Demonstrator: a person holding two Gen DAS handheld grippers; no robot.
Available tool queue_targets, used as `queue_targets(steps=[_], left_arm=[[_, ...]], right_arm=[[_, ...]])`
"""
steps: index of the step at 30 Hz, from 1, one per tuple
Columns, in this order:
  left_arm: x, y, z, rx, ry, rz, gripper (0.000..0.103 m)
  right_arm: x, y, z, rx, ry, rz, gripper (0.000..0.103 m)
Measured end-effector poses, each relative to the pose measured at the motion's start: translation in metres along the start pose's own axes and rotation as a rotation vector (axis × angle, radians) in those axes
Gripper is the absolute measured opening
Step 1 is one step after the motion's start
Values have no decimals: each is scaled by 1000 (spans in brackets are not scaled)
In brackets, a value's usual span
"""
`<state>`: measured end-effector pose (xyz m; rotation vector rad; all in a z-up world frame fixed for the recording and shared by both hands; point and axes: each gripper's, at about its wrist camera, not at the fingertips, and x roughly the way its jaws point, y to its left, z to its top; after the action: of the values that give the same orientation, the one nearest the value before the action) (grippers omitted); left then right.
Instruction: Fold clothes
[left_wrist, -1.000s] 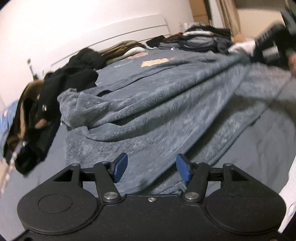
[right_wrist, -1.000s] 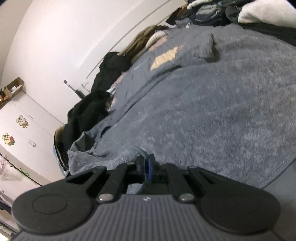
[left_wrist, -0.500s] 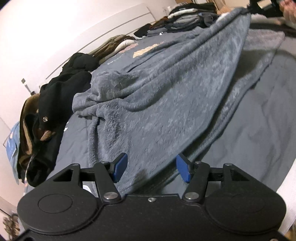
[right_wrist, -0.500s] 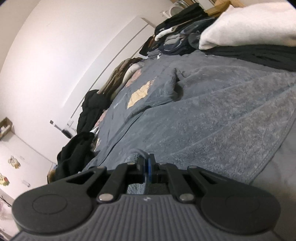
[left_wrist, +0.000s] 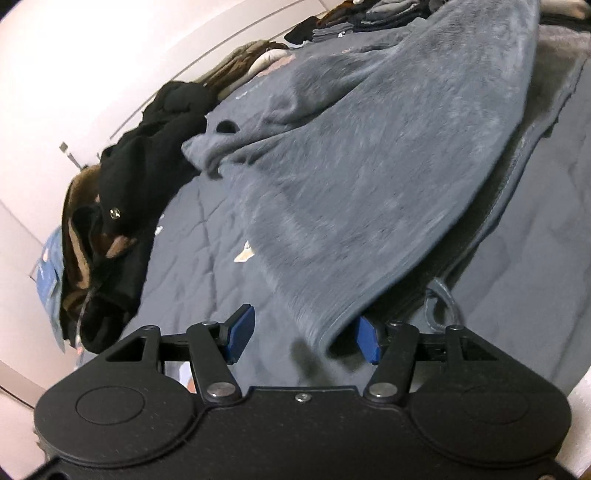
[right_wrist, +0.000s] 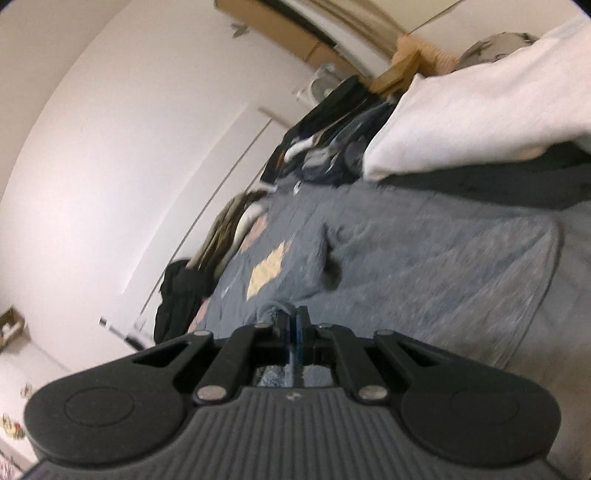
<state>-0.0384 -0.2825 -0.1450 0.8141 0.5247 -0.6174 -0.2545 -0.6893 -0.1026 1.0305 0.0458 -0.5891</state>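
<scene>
The fleece (left_wrist: 388, 166) lies across the bed (left_wrist: 207, 258), its long axis running away from the left hand-held gripper (left_wrist: 303, 332), whose fingers stand apart astride the near hem. The right hand-held gripper (right_wrist: 295, 332) is clamped on a fleece corner.

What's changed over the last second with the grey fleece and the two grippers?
The right gripper, shut on the grey fleece, has lifted and pulled its edge up and across, so the fleece has peeled off the near left part of the bedcover, now bare. The hem has come down between the fingers of the left gripper. Unchanged: left gripper open, holding nothing; the black clothes pile has not moved.
</scene>
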Motion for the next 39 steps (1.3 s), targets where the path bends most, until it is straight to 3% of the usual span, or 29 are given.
queue_targets(steps=[11, 18, 23, 27, 28, 30, 33, 39], left_arm=[[9, 1, 14, -188, 19, -178, 58], [23, 12, 16, -396, 30, -304, 58], [34, 20, 15, -546, 42, -392, 57], [47, 22, 13, -601, 79, -423, 56], [48, 22, 12, -610, 77, -427, 52], [50, 23, 15, -609, 65, -428, 14], [51, 32, 17, -623, 65, -440, 4], [41, 87, 21, -550, 33, -342, 4]], right_arm=[[-13, -15, 36, -2, -120, -76, 3], [-13, -11, 63, -47, -159, -103, 3], [3, -7, 84, -112, -136, -138, 3], [12, -11, 91, -131, -121, -157, 3], [12, -12, 92, -137, -120, -167, 3], [12, -16, 94, -145, -120, -186, 3], [9, -21, 98, -141, -126, -201, 3], [14, -14, 80, -181, -59, -211, 3]])
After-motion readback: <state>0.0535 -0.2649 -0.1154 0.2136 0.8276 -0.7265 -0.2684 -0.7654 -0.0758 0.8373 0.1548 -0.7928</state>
